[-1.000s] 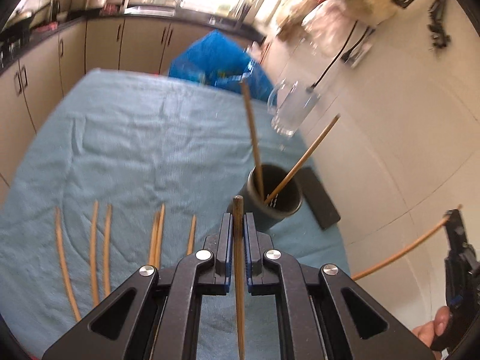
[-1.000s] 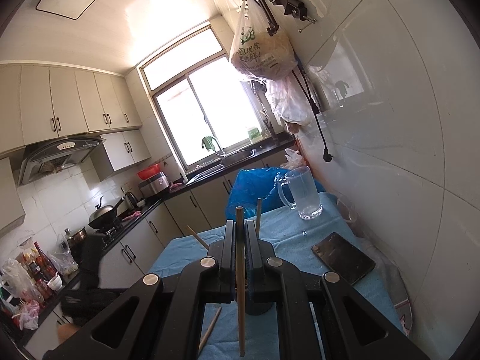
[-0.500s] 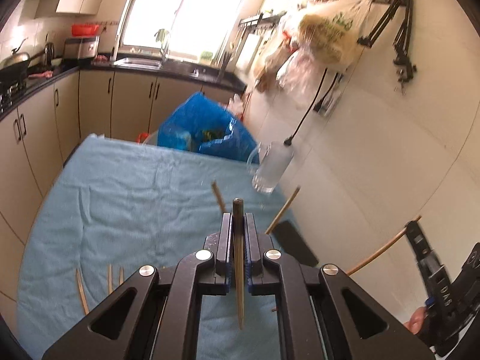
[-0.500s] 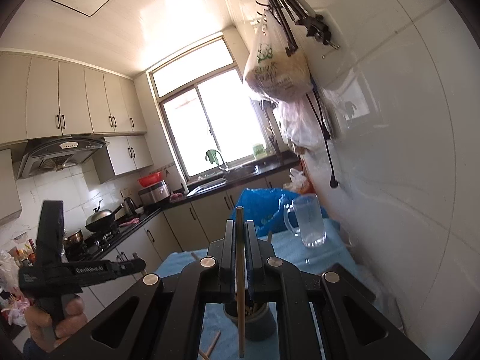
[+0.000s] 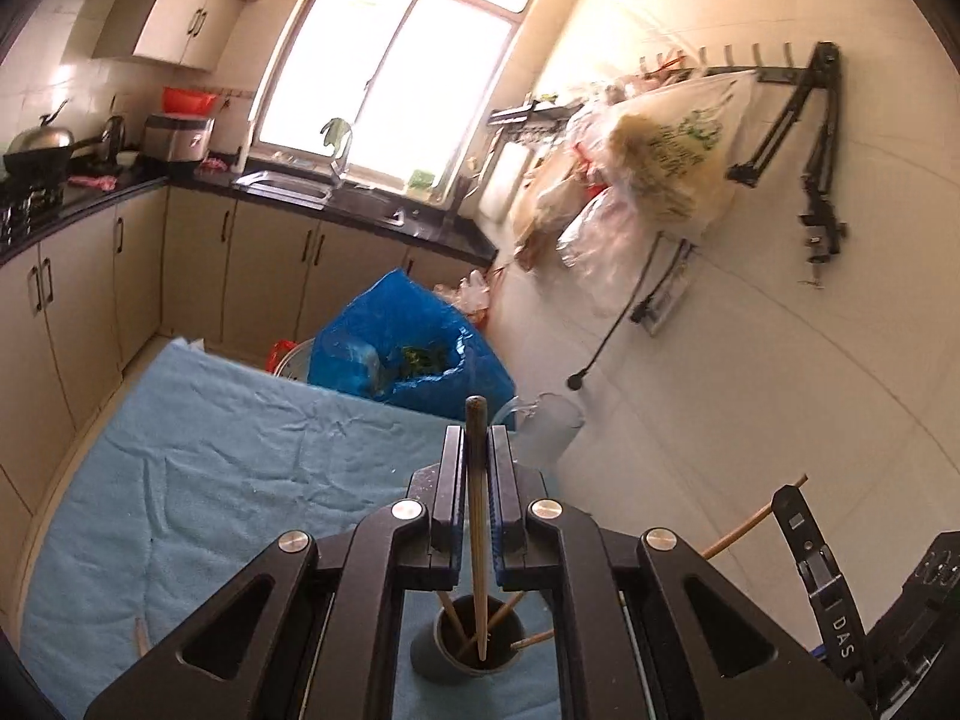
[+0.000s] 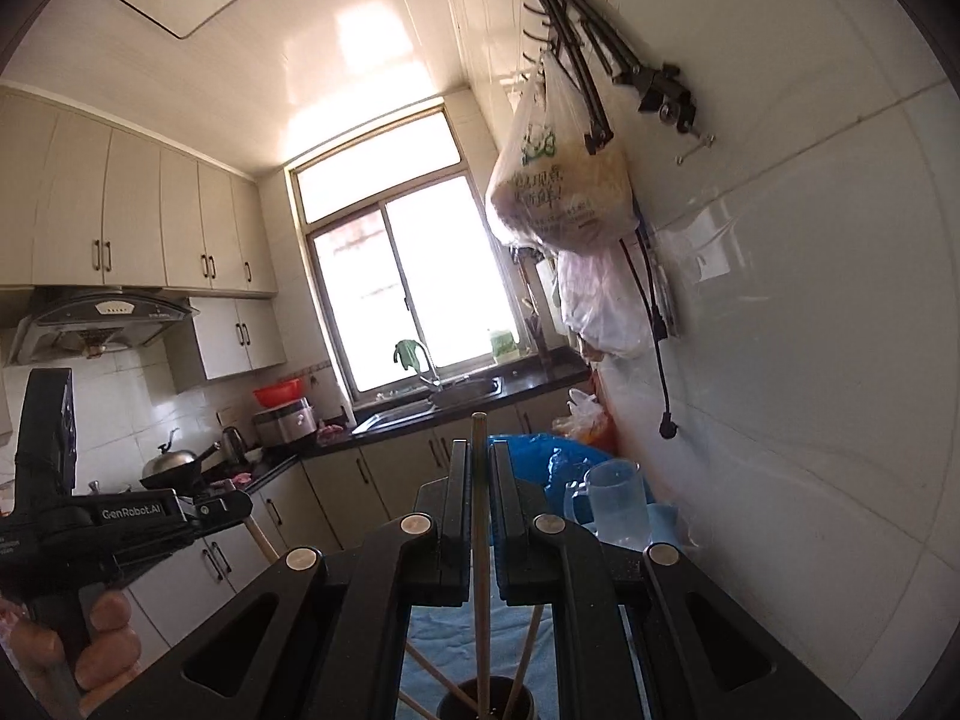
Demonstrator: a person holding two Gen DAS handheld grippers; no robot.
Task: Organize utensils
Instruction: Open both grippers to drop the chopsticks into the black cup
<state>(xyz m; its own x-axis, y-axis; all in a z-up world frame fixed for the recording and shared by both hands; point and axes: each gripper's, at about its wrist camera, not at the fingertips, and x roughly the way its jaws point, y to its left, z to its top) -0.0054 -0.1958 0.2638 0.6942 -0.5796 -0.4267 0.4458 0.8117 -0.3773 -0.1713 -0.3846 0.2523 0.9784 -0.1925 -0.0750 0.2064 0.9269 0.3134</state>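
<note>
Left claw (image 5: 478, 468): I have it clamped on one chopstick (image 5: 478, 516), held upright, its lower tip down inside the dark cup (image 5: 429, 657).
Right claw (image 6: 478, 483): closed on a second chopstick (image 6: 478, 564), also upright, its lower end reaching into the mouth of the same cup (image 6: 447, 708) at the bottom of that view.
Cup: it stands on the blue cloth (image 5: 228, 480) that covers the table, toward the wall-side edge, directly below both claws. I count about three other sticks already leaning in it.
Done so far: I judge those leaning sticks as sorted, and the two I hold are as good as placed once released.
Left to do: let both sticks drop, then go back for the rest. I see only one loose stick end (image 5: 139, 636) lying on the cloth near the table's near left corner; my own claw bodies hide most of the near edge, so I cannot tell how many remain.
Nearby: a glass mug (image 6: 618, 504) stands farther along the wall side, apart from the cup, with a blue bag (image 5: 408, 348) past the far edge.
Risk: with two claws crowding one small opening, I judge a release could knock the leaning sticks.
</note>
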